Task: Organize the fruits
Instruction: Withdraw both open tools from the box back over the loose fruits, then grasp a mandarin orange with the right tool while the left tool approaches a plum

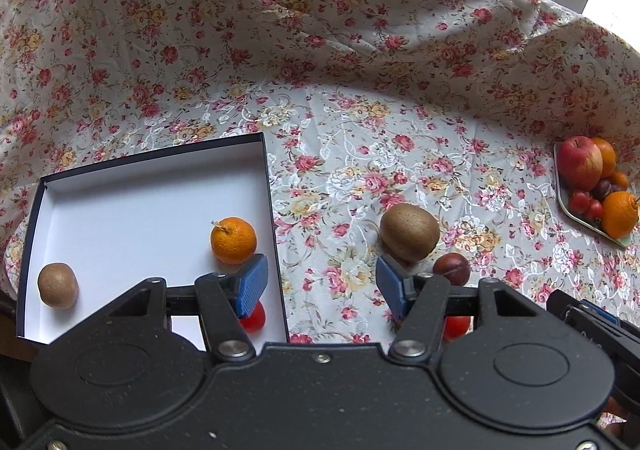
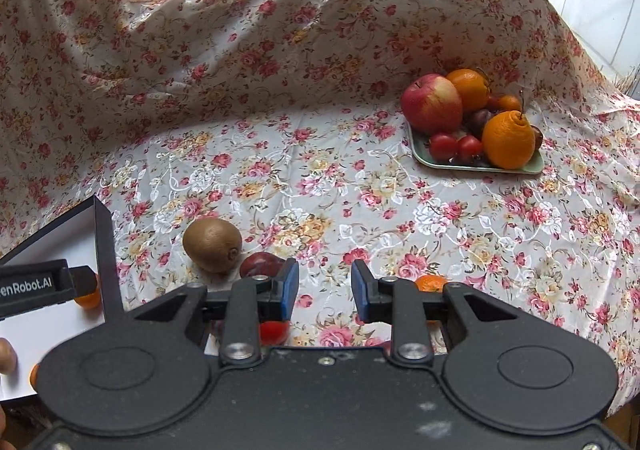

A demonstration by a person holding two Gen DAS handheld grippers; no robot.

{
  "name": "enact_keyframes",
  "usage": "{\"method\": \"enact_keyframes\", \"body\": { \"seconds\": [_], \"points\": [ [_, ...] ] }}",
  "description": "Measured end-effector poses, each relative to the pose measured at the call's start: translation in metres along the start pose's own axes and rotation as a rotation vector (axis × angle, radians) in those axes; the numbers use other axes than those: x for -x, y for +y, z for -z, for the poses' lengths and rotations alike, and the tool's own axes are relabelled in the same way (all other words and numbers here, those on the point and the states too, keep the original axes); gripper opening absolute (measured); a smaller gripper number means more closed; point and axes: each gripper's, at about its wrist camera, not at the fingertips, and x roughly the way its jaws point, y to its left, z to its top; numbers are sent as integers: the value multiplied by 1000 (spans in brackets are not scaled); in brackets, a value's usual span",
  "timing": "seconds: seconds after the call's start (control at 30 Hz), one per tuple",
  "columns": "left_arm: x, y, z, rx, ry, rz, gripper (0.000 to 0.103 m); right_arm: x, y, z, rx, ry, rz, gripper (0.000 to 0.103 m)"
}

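Observation:
A white box with dark walls (image 1: 140,186) lies at the left and holds an orange (image 1: 233,240), a kiwi (image 1: 57,285) and a red tomato (image 1: 255,319). My left gripper (image 1: 322,284) is open and empty over the box's right wall. On the cloth lie a kiwi (image 1: 409,232), a dark plum (image 1: 451,268) and a tomato (image 1: 456,326). My right gripper (image 2: 325,292) is open and empty above the cloth; the kiwi (image 2: 213,245), plum (image 2: 262,265), a tomato (image 2: 274,332) and a small orange (image 2: 430,283) lie around it.
A green tray (image 2: 476,166) at the back right holds an apple (image 2: 431,103), oranges, tomatoes and plums; it also shows in the left wrist view (image 1: 592,228). The flowered cloth (image 2: 280,50) rises in folds behind. The left gripper's body (image 2: 36,286) sits at the left edge.

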Motion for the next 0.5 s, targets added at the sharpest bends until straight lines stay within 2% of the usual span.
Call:
{"method": "enact_keyframes", "body": {
  "seconds": [0.2,0.37,0.5],
  "points": [
    [-3,-22,3,-32,14,16,64,-9,-30,0,-76,83,-14,29],
    [-5,-41,8,-63,29,30,64,-6,-46,4,-88,32,51,26],
    [-6,-56,12,-90,42,35,64,-8,-65,5,-117,37,119,26]
  ]
}}
